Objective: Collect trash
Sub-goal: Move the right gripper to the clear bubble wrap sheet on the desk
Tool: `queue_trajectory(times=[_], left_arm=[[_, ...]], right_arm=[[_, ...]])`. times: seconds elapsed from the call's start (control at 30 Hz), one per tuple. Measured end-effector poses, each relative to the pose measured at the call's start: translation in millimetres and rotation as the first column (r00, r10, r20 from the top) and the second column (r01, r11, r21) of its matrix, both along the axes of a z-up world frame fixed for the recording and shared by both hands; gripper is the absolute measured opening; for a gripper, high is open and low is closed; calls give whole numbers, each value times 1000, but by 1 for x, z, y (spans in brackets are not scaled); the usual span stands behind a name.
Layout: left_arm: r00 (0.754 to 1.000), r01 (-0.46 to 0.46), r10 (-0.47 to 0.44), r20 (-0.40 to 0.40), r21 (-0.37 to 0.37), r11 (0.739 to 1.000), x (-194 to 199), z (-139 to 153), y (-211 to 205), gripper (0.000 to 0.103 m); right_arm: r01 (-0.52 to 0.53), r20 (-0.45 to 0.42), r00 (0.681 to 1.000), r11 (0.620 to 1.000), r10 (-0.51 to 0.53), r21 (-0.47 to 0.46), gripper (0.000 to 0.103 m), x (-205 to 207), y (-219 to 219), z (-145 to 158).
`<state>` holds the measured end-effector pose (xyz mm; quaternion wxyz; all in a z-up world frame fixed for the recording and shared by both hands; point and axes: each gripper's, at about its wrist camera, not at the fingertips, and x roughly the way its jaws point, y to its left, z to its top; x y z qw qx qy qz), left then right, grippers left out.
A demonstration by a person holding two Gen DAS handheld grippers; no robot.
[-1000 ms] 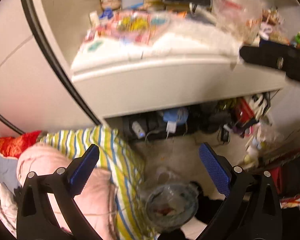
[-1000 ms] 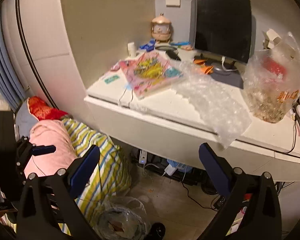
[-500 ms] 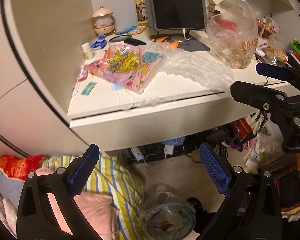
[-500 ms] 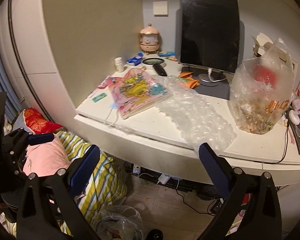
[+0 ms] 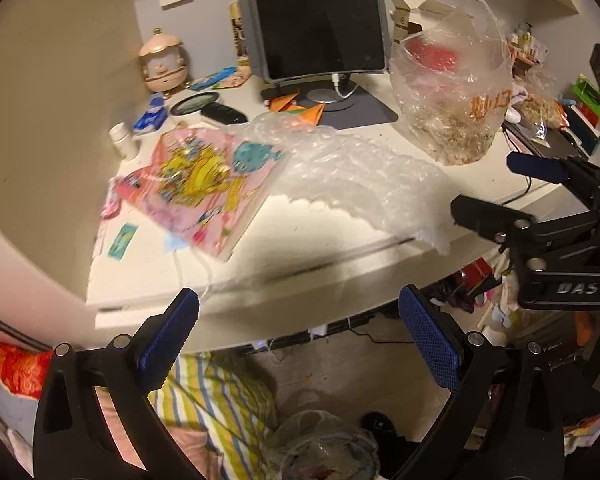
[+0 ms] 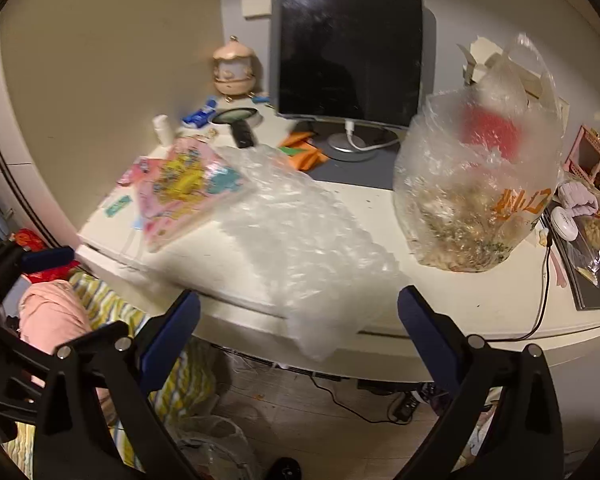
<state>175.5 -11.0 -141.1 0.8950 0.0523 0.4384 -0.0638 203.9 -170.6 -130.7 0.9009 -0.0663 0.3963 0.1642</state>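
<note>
A sheet of clear bubble wrap (image 5: 352, 176) lies across the white desk (image 5: 300, 248) and hangs over its front edge; it also shows in the right wrist view (image 6: 300, 236). A clear plastic bag (image 5: 456, 100) of scraps stands at the right, also in the right wrist view (image 6: 476, 184). My left gripper (image 5: 300, 328) is open and empty, in front of and below the desk edge. My right gripper (image 6: 300, 328) is open and empty, just in front of the hanging bubble wrap; it shows at the right of the left wrist view (image 5: 496, 188).
A pink picture book (image 5: 204, 180), a dark monitor (image 5: 316, 16), orange paper (image 5: 300, 110), a magnifier (image 5: 194, 103) and a pink ornament (image 5: 162, 62) are on the desk. A lined bin (image 5: 324, 448) stands on the floor beside striped bedding (image 5: 216, 404). Cables run under the desk.
Both grippers have risen and moved in toward the desk; the view went from under the desk to its top. The bubble wrap and bag look nearer. Both jaws stayed open.
</note>
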Motion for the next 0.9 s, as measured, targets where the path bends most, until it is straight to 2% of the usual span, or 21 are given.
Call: queue_trajectory(times=[0.2, 0.43, 0.7, 0.9], left_arm=[[999, 44, -44, 6, 12, 999, 30, 0, -21, 97], [990, 137, -134, -40, 65, 989, 65, -18, -39, 97], [984, 174, -170, -58, 71, 982, 93, -32, -46, 97], [981, 185, -180, -73, 62, 981, 113, -42, -43, 97]], right_arm=[[28, -41, 999, 1000, -28, 0, 96, 34, -20, -14], [16, -83, 996, 1000, -17, -15, 96, 59, -29, -32], [-13, -133, 991, 1000, 12, -6, 96, 86, -27, -53], [-36, -132, 991, 999, 31, -33, 96, 100, -23, -67]])
